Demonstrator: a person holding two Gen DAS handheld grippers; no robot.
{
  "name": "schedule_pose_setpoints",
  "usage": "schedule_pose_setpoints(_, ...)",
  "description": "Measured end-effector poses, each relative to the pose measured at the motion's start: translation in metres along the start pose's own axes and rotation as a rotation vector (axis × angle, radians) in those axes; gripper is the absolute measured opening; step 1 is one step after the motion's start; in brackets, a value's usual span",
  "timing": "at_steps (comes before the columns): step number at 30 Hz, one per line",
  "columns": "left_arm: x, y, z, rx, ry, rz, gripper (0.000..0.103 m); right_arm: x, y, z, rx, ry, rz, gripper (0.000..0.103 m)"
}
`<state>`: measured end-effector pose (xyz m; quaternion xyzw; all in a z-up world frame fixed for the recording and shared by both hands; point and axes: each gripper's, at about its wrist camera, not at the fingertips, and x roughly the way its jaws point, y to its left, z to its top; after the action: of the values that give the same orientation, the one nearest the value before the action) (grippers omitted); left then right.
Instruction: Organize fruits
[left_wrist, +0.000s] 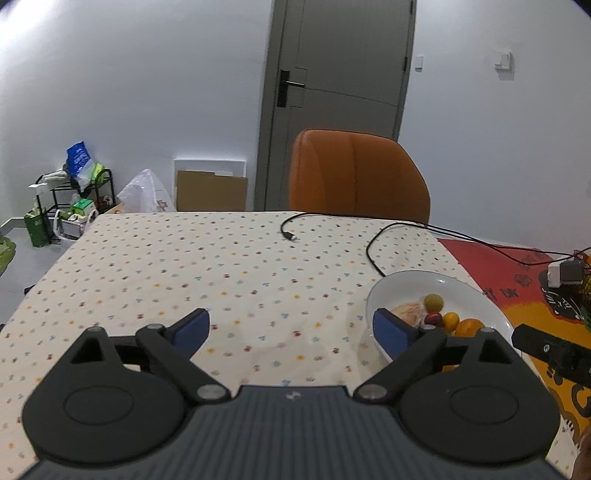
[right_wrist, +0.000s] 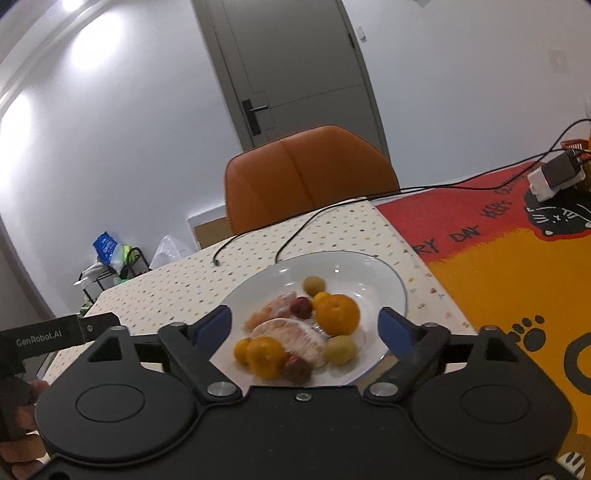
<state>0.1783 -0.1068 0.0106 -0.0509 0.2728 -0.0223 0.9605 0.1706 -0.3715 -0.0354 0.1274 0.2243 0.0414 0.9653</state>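
Just ahead at twelve o'clock, my right tool (right_wrist: 304, 326) hangs with fingers spread wide and empty over the glossy white plate (right_wrist: 391, 280), where round mandarins (right_wrist: 336, 312), peeled pomelo segments (right_wrist: 295, 338) and small plums already sit heaped. My left tool (left_wrist: 291, 328), likewise apart, holds nothing over the dotted cloth worktop (left_wrist: 184, 266). Sorting looks nearly finished; beyond stands a smooth orange chair (right_wrist: 306, 173).

Both wrist views share the plate (left_wrist: 476, 295) (right_wrist: 373, 269).

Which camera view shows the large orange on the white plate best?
The right wrist view: the large orange sits whole on the plate. In the left wrist view, the left gripper partly hides it.
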Motion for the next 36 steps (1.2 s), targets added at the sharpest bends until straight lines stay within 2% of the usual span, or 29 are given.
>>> schedule_pose_setpoints(5,-0.018,0.011,-0.002,0.0,-0.003,0.015,0.096,-0.009,0.014,-0.004,-0.024,0.017,0.033,0.1)
schedule_pose_setpoints(7,-0.025,0.014,-0.004,0.009,-0.001,0.02,0.1,-0.013,0.019,-0.006,-0.036,0.015,0.037,0.103)
schedule_pose_setpoints(36,-0.118,0.058,-0.031,0.008,-0.02,0.067,0.103,-0.071,0.057,-0.025,-0.132,0.063,0.125,0.103)
